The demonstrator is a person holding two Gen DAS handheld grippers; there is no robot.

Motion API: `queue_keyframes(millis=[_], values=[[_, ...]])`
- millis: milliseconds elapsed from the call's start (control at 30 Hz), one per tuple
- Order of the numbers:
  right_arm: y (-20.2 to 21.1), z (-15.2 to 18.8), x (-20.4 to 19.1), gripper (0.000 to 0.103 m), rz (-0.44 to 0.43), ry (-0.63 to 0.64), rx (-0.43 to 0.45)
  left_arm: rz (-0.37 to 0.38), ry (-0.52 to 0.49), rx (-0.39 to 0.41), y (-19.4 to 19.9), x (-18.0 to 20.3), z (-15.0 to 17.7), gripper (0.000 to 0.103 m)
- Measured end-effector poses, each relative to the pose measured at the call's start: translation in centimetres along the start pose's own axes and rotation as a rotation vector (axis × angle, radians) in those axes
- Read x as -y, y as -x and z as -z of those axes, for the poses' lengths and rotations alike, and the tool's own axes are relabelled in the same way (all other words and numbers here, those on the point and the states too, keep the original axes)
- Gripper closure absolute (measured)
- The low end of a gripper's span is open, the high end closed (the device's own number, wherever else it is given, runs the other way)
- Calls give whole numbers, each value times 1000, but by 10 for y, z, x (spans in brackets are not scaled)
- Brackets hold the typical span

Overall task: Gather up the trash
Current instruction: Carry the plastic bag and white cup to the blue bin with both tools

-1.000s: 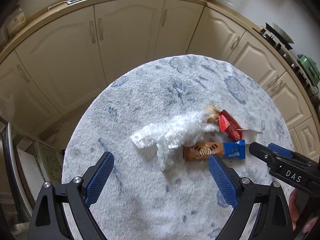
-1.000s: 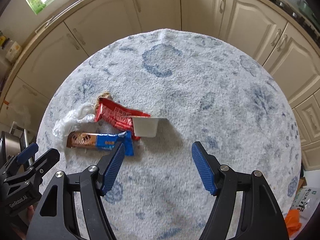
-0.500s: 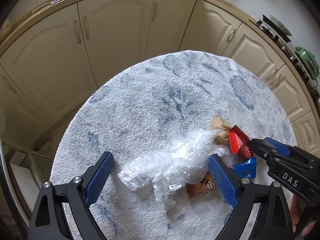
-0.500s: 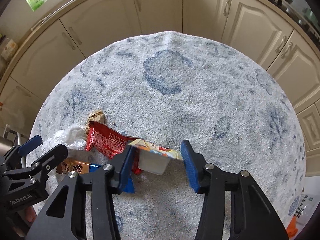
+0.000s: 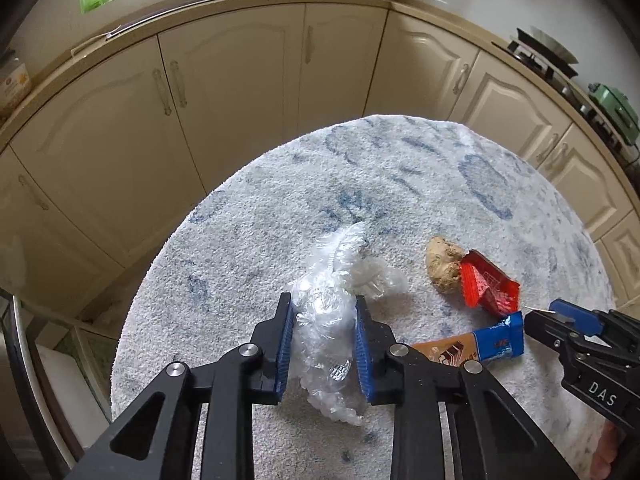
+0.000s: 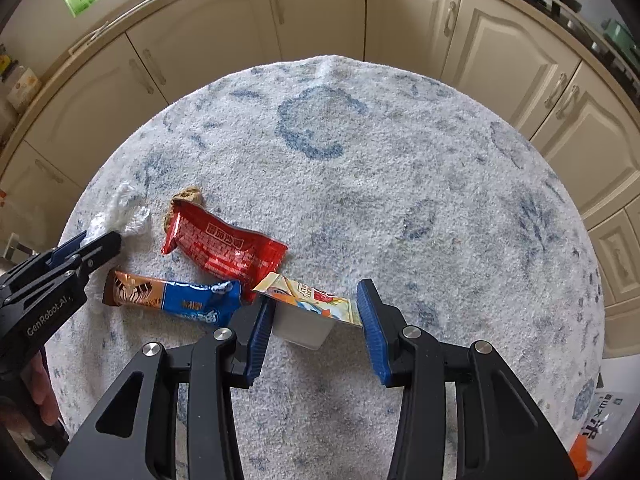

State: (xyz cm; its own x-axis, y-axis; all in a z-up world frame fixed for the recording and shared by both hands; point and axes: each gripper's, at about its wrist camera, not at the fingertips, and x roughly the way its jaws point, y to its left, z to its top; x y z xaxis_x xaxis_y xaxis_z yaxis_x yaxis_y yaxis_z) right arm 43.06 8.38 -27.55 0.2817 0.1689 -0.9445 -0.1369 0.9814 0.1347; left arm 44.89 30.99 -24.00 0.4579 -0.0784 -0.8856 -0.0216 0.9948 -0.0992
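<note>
On a round blue-and-white rug [image 6: 360,160] lies a small heap of trash. My left gripper [image 5: 324,344] points down at a crumpled clear plastic wrap [image 5: 344,272]; its jaws are closing and the blue pads press on the wrap from both sides. My right gripper [image 6: 314,312] is shut on a small white cup [image 6: 302,326] with a printed foil lid, tilted between the pads. Next to it lie a red wrapper [image 6: 224,246], a brown-and-blue bar wrapper [image 6: 172,300] and a brown lump [image 5: 440,264].
Cream cabinets [image 5: 224,92] under a countertop curve around the rug's far side, with a hob [image 5: 544,52] at the right. A white printed packet [image 6: 608,412] and something orange lie off the rug's near right edge. The rug's far half is bare.
My left gripper came down over the plastic wrap and its wide jaws closed onto it. My right gripper's jaws narrowed around the white cup, which now sits tilted between them.
</note>
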Motion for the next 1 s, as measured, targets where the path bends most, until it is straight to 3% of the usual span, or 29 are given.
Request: queue_keyframes(millis=[500,1000], values=[[34,17,13,61,-24,5,35,-72,-14,47,53,14,13,82],[104,64,40,61,-22,-22,109,-59,-81,109,147,64,56,82]])
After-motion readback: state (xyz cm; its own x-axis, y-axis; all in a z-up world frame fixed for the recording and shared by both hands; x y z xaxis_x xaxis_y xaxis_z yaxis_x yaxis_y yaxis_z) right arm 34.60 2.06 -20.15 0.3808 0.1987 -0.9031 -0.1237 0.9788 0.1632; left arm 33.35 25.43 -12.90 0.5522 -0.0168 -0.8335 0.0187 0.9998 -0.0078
